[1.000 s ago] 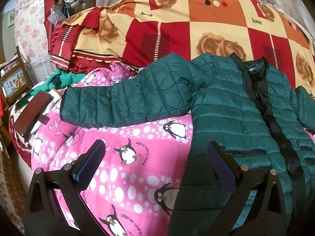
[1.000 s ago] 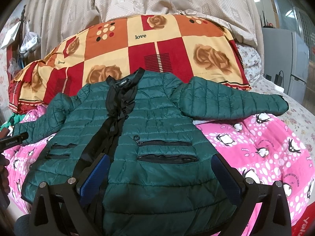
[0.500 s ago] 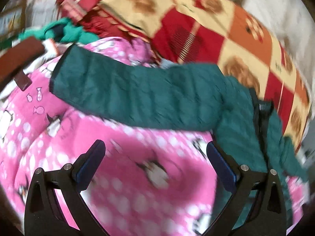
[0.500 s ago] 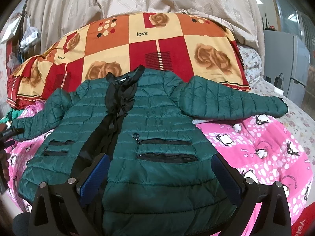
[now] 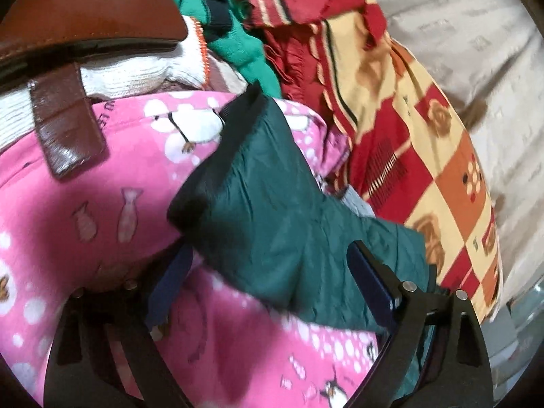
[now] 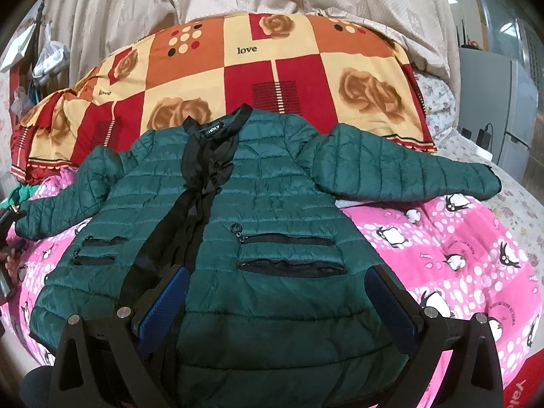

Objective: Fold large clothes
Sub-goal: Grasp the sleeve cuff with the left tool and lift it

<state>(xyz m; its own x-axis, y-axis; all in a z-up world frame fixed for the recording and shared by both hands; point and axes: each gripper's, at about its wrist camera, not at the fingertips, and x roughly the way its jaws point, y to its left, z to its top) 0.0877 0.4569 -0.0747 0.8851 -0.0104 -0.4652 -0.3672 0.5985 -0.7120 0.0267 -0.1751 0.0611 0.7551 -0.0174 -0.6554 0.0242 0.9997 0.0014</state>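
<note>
A pink blanket (image 6: 459, 238) carries the green jacket (image 6: 238, 238) spread flat, its sleeve (image 5: 272, 210) between the closing, not yet pinching jaws of the left gripper (image 5: 268, 282), while the right gripper (image 6: 275, 302) hangs spread over the hem.

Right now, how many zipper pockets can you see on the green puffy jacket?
4. On the dark green quilted jacket, two short pockets lie stacked on the picture's left; two long ones lie stacked right of the black front strip. Others may be hidden.
</note>
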